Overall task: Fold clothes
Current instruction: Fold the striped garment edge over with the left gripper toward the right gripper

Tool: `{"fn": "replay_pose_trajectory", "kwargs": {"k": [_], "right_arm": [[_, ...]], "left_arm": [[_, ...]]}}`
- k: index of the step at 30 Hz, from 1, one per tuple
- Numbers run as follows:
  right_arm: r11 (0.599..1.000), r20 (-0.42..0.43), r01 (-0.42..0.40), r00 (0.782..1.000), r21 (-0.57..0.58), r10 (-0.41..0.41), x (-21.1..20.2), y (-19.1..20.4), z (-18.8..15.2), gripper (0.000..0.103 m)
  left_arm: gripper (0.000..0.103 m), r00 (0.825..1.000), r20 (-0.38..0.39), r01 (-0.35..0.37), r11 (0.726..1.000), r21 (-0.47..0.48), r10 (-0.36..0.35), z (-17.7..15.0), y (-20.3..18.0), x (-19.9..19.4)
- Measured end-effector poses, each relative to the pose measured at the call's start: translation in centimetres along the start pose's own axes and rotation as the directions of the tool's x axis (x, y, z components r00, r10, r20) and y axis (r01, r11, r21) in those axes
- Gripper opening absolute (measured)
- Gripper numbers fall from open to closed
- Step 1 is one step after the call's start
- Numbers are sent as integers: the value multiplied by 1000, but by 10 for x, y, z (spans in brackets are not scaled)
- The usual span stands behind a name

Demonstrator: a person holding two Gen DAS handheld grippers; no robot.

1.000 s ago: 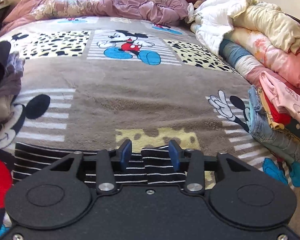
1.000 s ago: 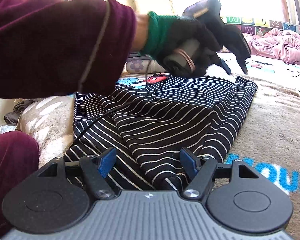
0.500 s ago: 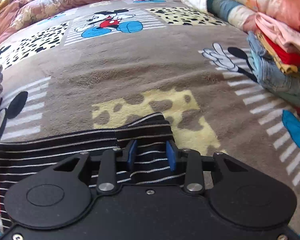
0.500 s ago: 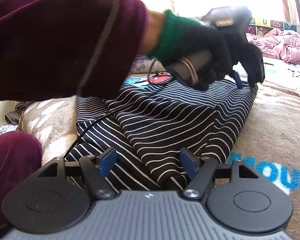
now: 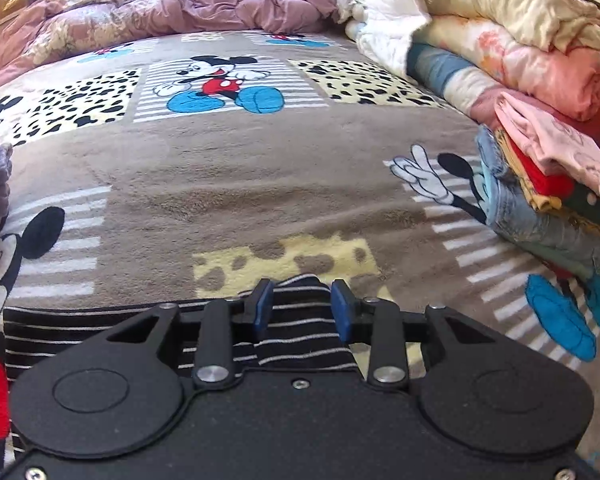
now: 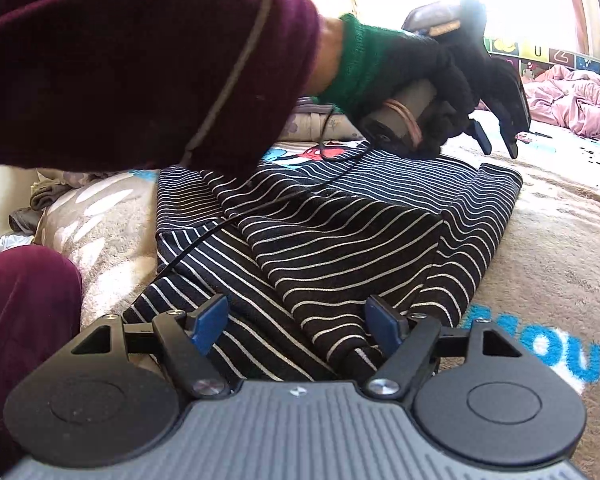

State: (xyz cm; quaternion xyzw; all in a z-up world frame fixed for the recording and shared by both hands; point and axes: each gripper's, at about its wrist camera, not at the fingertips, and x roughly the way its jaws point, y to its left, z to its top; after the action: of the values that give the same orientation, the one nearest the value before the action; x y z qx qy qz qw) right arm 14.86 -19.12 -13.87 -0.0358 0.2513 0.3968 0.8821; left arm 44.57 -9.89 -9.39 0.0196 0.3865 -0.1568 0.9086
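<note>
One striped garment [image 6: 340, 240] is laid flat on one cartoon blanket [image 5: 240, 184]. Its far corner is framed between the closing jaws of the left gripper [image 5: 302, 310], pads apart from the cloth. Its near edge lies between the wide, opening right gripper [image 6: 296, 322]. One stack of folded clothes [image 5: 548, 188] is seen right of the left gripper.

My left wrist camera looks low across the blanket [image 5: 228, 184] toward the far bedding. My right one faces leftward, close over the same striped garment [image 6: 340, 232], catching my left gripper [image 6: 498, 140].
</note>
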Motion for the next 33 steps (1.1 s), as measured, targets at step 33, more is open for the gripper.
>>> {"fn": "replay_pose_trajectory", "kwargs": {"k": [33], "right_arm": [[983, 128, 182, 975, 3, -181, -88, 15, -34, 75]], "left_arm": [[41, 973, 179, 172, 978, -122, -148, -208, -38, -220]]}}
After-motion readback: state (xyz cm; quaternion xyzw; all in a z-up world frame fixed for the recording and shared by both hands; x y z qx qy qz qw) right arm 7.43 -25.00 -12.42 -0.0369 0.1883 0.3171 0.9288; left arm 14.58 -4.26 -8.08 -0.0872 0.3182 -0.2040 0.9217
